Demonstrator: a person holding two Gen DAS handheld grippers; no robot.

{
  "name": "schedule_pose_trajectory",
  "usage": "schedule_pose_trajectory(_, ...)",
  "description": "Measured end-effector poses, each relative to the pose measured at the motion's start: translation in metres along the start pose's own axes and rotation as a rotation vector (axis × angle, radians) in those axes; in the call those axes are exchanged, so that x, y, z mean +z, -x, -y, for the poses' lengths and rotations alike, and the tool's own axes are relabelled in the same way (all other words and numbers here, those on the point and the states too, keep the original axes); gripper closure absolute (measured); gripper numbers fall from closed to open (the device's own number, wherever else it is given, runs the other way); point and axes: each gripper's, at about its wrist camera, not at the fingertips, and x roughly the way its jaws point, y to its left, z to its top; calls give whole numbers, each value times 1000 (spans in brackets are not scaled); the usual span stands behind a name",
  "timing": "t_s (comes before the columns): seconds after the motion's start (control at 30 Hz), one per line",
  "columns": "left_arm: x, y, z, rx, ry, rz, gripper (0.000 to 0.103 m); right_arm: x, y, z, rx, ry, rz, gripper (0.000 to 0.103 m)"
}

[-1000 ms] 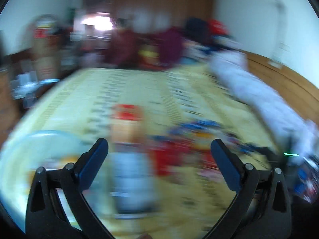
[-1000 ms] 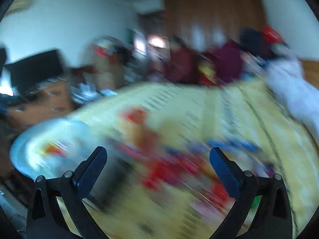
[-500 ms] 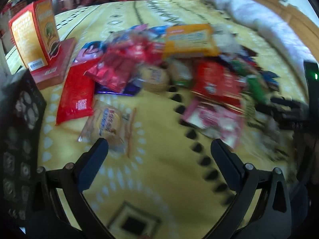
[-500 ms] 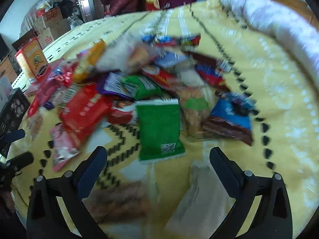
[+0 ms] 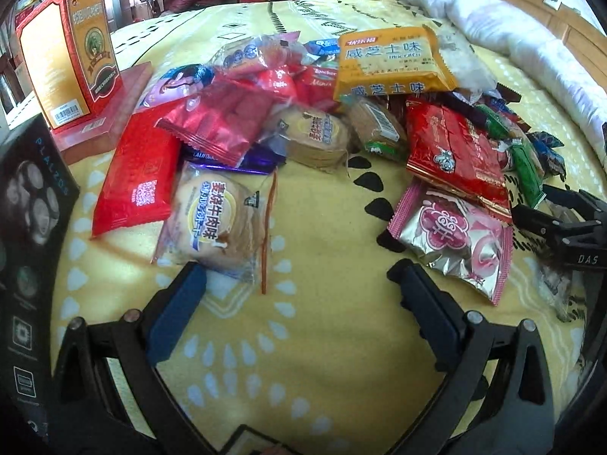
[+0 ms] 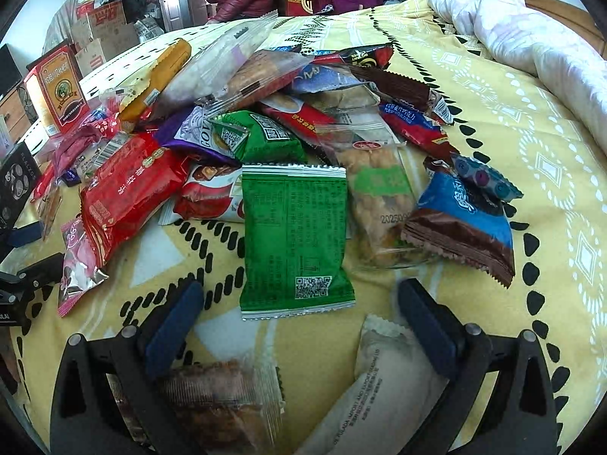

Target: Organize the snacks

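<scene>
A heap of snack packets lies on a yellow patterned bedspread (image 5: 322,333). In the left wrist view my left gripper (image 5: 299,276) is open and empty, just short of a clear-wrapped round cake (image 5: 216,223). A pink foil packet (image 5: 455,235), a red packet (image 5: 136,182) and an orange packet (image 5: 390,60) lie around it. In the right wrist view my right gripper (image 6: 299,295) is open and empty, its fingers either side of the near end of a green packet (image 6: 296,235). A blue-brown packet (image 6: 466,223) lies to its right, a red packet (image 6: 125,193) to its left.
An orange-red box (image 5: 72,49) stands at the back left on a flat red box (image 5: 110,106). A black box (image 5: 26,227) stands at the left edge. A white quilt (image 6: 531,45) lies along the right. Two packets (image 6: 379,390) lie under my right gripper. People sit beyond the bed.
Both grippers have tipped down from a blurred view across the room to close over the snack heap, and have come nearer to it. Both stay open.
</scene>
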Motion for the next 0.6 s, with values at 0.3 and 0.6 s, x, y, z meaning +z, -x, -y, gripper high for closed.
schedule_pose_trajectory(0.3, -3, 4, -2, -9, 2, 6, 0, 0, 0, 0, 0, 0, 0, 0)
schedule_pose_trajectory(0.6, -3, 4, 0, -3, -3, 4, 0, 0, 0, 0, 1, 1, 0, 0)
